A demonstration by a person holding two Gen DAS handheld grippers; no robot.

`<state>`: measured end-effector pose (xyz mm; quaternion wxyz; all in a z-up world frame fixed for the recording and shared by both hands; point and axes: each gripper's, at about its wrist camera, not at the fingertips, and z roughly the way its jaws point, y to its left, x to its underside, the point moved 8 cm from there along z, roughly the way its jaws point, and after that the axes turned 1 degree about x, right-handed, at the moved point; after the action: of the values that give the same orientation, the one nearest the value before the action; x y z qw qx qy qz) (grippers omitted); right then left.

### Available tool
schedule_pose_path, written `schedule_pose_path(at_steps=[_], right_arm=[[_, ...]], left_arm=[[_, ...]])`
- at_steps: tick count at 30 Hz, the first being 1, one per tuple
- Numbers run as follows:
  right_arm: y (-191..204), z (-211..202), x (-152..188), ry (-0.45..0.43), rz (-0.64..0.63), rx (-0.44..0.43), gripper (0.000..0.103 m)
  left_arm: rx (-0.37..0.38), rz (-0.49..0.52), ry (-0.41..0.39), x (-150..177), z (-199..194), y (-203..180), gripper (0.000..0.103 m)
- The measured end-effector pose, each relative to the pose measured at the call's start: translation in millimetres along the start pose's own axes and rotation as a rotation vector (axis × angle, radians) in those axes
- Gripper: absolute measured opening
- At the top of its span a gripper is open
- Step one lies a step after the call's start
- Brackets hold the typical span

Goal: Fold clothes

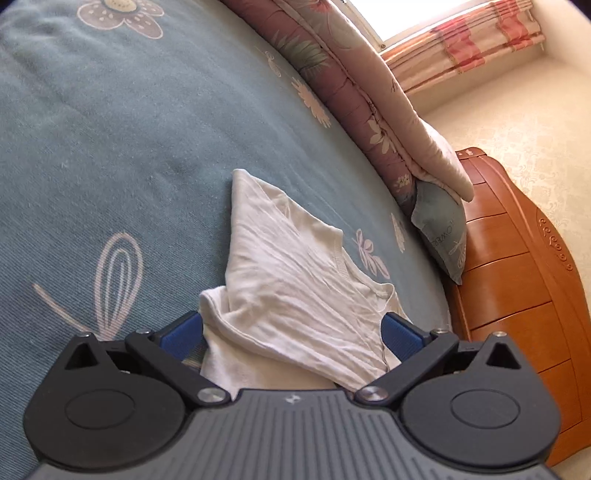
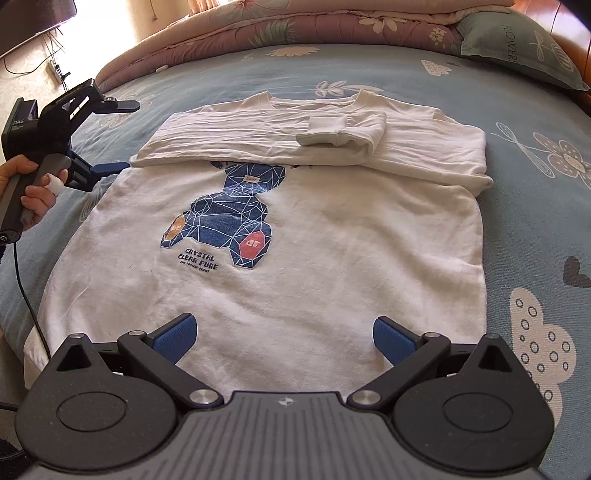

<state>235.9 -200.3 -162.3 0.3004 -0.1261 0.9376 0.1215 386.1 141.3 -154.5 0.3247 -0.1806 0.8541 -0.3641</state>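
A white sweatshirt (image 2: 314, 258) with a blue geometric bear print lies face up on the blue flowered bedspread (image 2: 535, 221). Both sleeves (image 2: 258, 140) are folded across its chest. My right gripper (image 2: 284, 336) hovers open over the hem, with its blue pads (image 2: 177, 336) wide apart. A hand (image 2: 33, 199) holds my left gripper (image 2: 131, 136) open at the shirt's left shoulder edge. In the left wrist view, the shoulder fabric (image 1: 295, 280) lies between the spread pads (image 1: 402, 338) of the left gripper (image 1: 291, 332), and nothing clamps it.
A rolled pink quilt (image 2: 295, 29) runs along the far side of the bed. A blue pillow (image 2: 524, 48) leans on the wooden headboard (image 1: 517, 280). A power strip (image 2: 57, 70) lies on the floor at the far left. Bare bedspread (image 1: 129, 147) surrounds the shirt.
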Motion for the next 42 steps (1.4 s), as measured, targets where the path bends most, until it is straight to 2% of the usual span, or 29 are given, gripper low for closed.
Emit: schedule_pose_path(at_steps=[3,5,7,11,15,18,21,27,31,35,37,40,42], right_arm=[[0.7,-1.4,-6.5,-0.014,-0.011,-0.002,0.103],[1.2,-4.1,-14.7,-0.028,-0.023,-0.008,0.103],[1.2,-5.6,-29.5,-0.045,-0.053,-0.001,0.103],[3.1,-2.9,-78.7,-0.124,-0.16,0.011,0.103],[4.6,19.4,-125.8,-0.174,-0.189,-0.01,0.103],[11.8,51.0,-151.9,-0.16,-0.119,-0.126,0.103],[23.8,87.6,-162.4,-0.111,-0.004,-0.279,0.103],[-19.2,86.1,-159.9,-0.159,-0.023,-0.021,0.103],[-48.2,82.0,-158.2,-0.19,-0.036,0.152,0.103],[-107.9,63.1,-145.6,-0.179,0.016,0.341,0.103],[-114.1,57.5,-143.8,-0.184,0.011,0.349,0.103],[-87.9,62.7,-148.6,-0.181,-0.072,0.26,0.103],[-64.0,75.6,-151.2,-0.165,-0.171,0.233,0.103]], left_arm=[[0.029,0.044,-0.022,-17.0,0.3,-18.5,0.102],[0.081,0.047,-0.007,-22.9,13.6,-34.5,0.102],[0.095,0.066,0.029,-20.4,32.5,-44.0,0.102],[-0.017,0.123,0.05,-14.1,66.9,-35.0,0.102],[0.02,0.018,0.049,-17.0,69.6,-16.2,0.102],[0.054,0.001,0.056,-17.8,66.8,-12.2,0.102],[0.062,0.015,0.059,-17.3,66.5,-11.8,0.102],[0.06,0.08,0.069,-13.2,64.8,-14.9,0.102],[0.062,0.086,0.064,-12.9,63.4,-14.6,0.102],[0.063,0.092,0.068,-16.0,65.6,-16.5,0.102],[0.064,0.089,0.068,-15.9,65.9,-15.8,0.102],[0.063,0.083,0.07,-15.5,66.0,-14.7,0.102],[0.059,0.085,0.073,-15.5,65.7,-15.0,0.102]])
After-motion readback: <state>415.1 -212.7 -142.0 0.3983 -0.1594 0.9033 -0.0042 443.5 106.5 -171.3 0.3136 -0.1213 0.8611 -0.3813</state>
